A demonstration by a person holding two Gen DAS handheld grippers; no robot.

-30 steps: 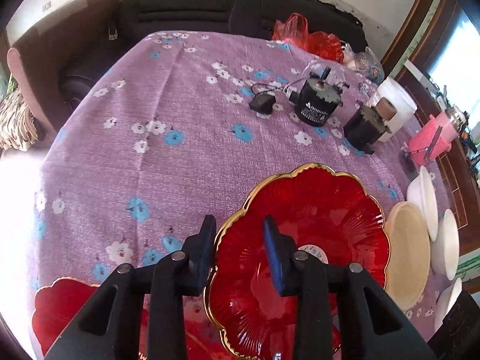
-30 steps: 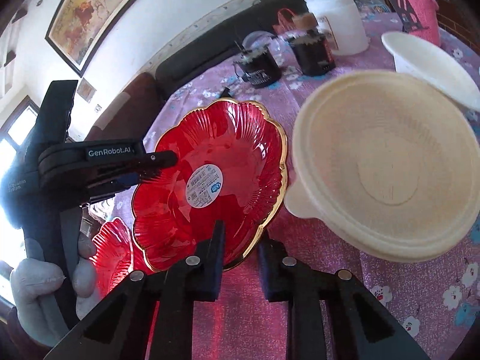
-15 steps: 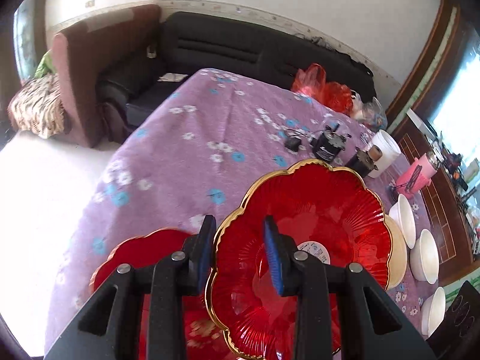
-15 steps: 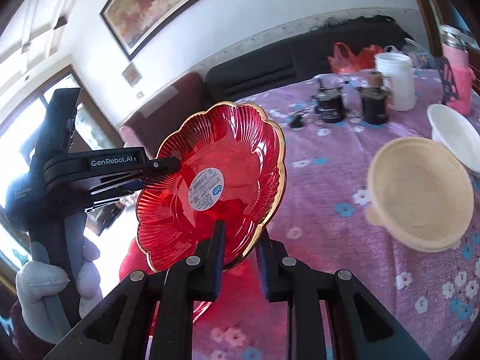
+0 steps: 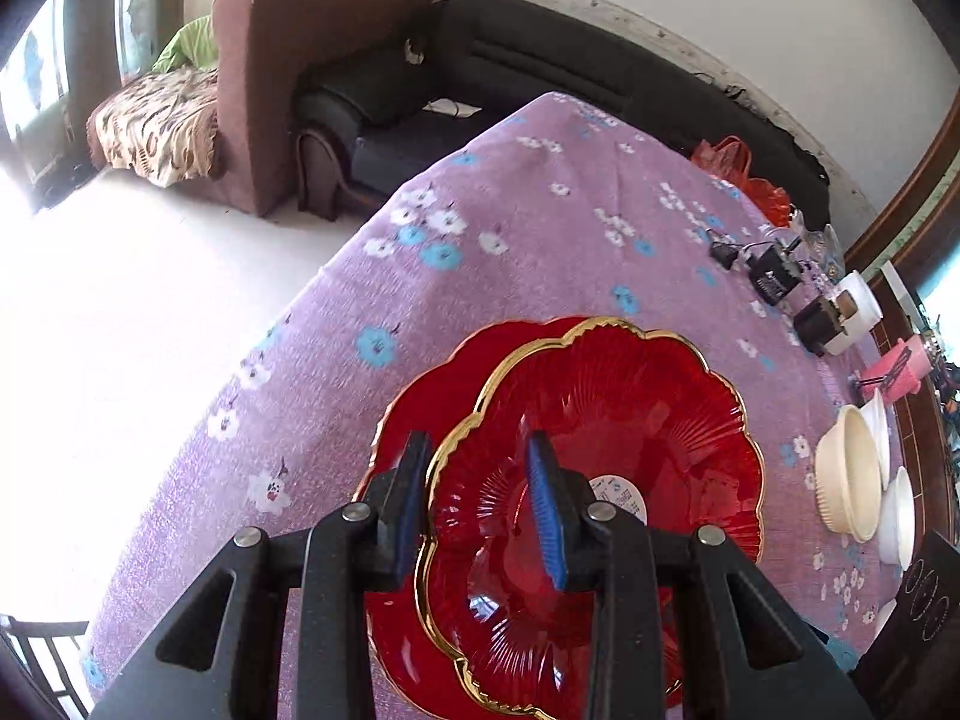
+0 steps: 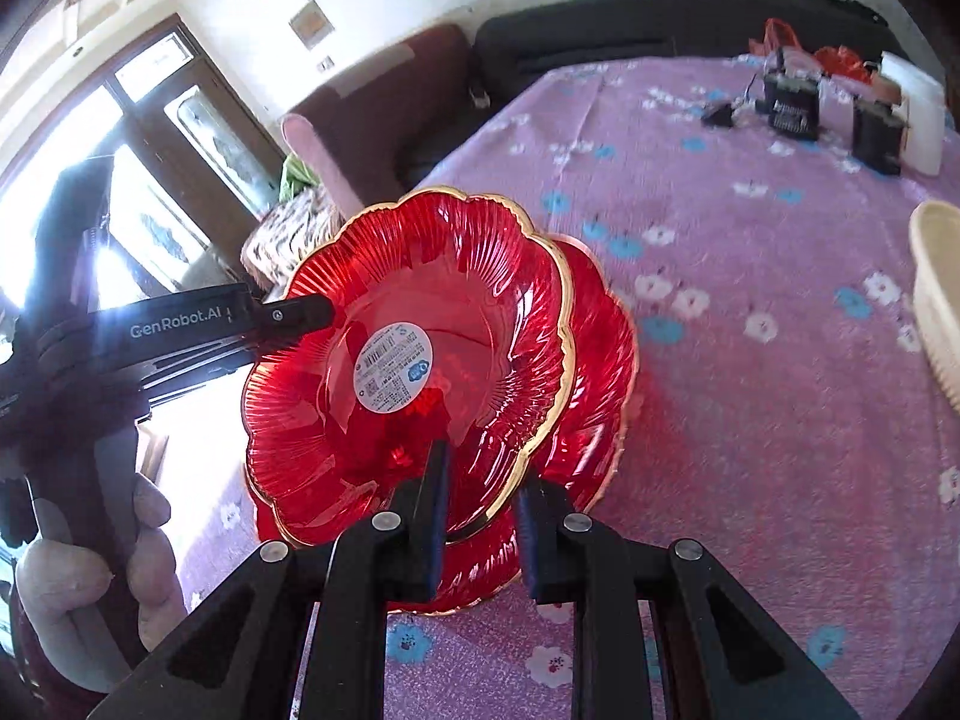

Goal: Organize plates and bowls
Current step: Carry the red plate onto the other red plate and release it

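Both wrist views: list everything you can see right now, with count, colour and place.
Held plate: one, red with gold rim, gripped at opposite edges, above the other plate.
Second plate: one, red, on the table beneath it.
Tablecloth: one, purple floral.
Bowls: one cream, at least two white, at the table's right edge.
Black devices: two, far side.
White container: one, beside them.
Sofa: one, black, behind the table.
Left gripper: shut on the plate rim.
Right gripper: shut on the rim.
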